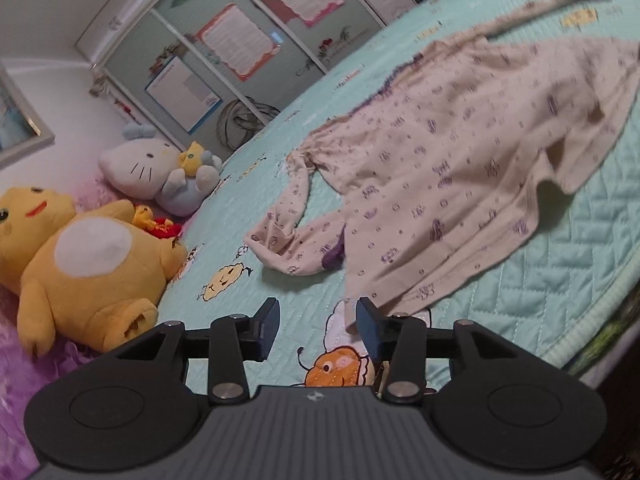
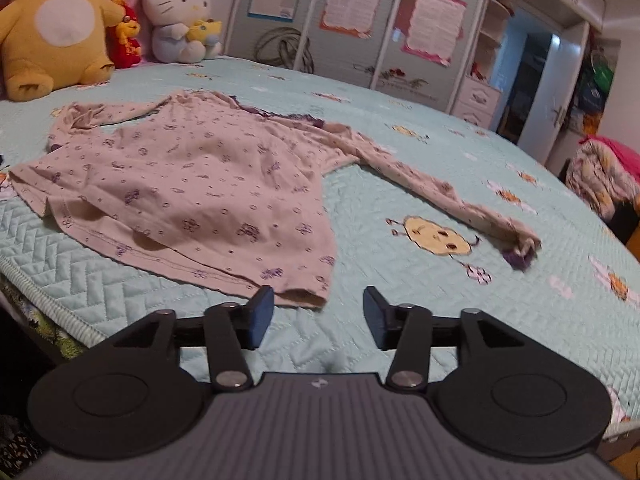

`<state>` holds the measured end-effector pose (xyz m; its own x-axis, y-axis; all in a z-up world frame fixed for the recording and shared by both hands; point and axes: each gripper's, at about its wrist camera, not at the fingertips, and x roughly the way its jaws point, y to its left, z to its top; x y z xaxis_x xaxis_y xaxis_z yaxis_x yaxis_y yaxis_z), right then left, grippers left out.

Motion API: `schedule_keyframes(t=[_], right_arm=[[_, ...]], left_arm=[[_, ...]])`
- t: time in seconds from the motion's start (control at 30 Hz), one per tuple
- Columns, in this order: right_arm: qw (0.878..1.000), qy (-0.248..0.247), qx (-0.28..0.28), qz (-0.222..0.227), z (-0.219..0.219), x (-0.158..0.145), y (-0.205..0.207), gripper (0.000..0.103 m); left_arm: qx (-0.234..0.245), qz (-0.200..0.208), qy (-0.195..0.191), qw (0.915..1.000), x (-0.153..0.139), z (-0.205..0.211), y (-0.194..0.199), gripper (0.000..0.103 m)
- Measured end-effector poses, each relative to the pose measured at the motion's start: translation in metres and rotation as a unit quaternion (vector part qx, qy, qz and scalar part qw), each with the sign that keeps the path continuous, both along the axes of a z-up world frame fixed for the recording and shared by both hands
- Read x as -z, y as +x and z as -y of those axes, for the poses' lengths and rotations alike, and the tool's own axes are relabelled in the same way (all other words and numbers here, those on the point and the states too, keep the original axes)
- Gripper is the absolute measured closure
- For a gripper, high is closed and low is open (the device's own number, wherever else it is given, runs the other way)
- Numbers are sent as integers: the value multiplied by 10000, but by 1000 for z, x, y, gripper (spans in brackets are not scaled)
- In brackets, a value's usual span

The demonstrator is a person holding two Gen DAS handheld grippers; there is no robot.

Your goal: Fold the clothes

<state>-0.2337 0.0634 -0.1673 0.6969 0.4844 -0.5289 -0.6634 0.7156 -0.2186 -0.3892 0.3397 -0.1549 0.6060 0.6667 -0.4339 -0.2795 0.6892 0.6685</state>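
Note:
A pale pink long-sleeved shirt (image 1: 452,168) with small purple prints lies spread flat on the mint quilted bedspread (image 1: 560,280). One sleeve (image 1: 296,236) is crumpled near its purple cuff; the other sleeve (image 2: 448,196) stretches out straight to the right. My left gripper (image 1: 318,316) is open, hovering just short of the shirt's hem corner, its right finger close to the cloth. In the right wrist view the shirt (image 2: 192,184) lies ahead, and my right gripper (image 2: 318,304) is open just before the hem's near corner. Nothing sits between either pair of fingers.
Plush toys sit at the head of the bed: a yellow one (image 1: 80,264), a white cat (image 1: 144,168) and a small red doll (image 2: 126,40). A wardrobe with posters (image 2: 360,12) stands behind. The bed's edge (image 2: 52,308) runs at lower left; bedding is piled (image 2: 604,176) at the right.

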Motion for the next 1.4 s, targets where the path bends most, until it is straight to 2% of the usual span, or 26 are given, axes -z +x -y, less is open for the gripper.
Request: schedule_keyframes(t=[0.1,0.2,0.3,0.4,0.53,0.63,0.7,0.73,0.77,0.83,1.03,1.1,1.13,1.17,1.23,1.3,1.37,1.4], right_arm=[[9989,98,-443,152,-10,-6,-12,52],[9948,-37,-926,411,-36,-9,-26,51],[9874,-236,-1430,636,-72,-5,-41,51],[9767,-651,-1833,908,-110,9,-53,48],[9663,-1238,-1740,1438,-139,34,-56,48],[9677,-1312,-1536,1508,-136,33,-50,50],[9713,-1212,-1394,1502,-128,29,-45,56],[9744,-1088,-1297,1479,-125,24,-41,69],[9773,-970,-1193,1457,-122,18,-36,88],[9811,-760,-1051,1437,-119,6,-27,103],[9817,-506,-1150,1430,-118,-9,-19,103],[9754,-696,-1506,1451,-111,-5,-31,88],[9716,-793,-1681,1465,-108,-2,-38,67],[9661,-965,-1756,1629,-110,8,-46,56],[9562,-1316,-1898,1799,-109,27,-53,56],[9518,-1579,-1908,1812,-116,41,-52,55],[9532,-1588,-1792,1846,-123,44,-44,58],[9594,-1460,-1663,1751,-125,38,-36,62]], left_arm=[[128,-17,-48,9999,1,6,3,54],[187,-38,-44,9998,4,10,6,52],[220,-39,-84,9997,5,12,8,52],[231,-27,-101,9997,5,15,8,52],[334,11,-92,9994,3,22,7,50],[468,73,-95,9988,0,28,9,47],[559,97,-92,9983,-1,33,12,47],[609,105,-93,9980,-1,36,15,47],[675,112,-107,9976,-1,39,18,47],[850,90,-126,9963,1,48,24,46],[1318,18,-152,9912,9,73,41,46],[1401,13,-176,9900,11,79,43,46],[1433,-1,-190,9895,13,81,44,46],[1464,-15,-203,9890,14,82,45,46],[1497,-62,-182,9886,17,85,48,46],[1506,-75,-165,9884,17,86,49,46],[1508,-58,-152,9884,14,87,48,45],[1518,-36,-144,9883,12,88,48,45]])
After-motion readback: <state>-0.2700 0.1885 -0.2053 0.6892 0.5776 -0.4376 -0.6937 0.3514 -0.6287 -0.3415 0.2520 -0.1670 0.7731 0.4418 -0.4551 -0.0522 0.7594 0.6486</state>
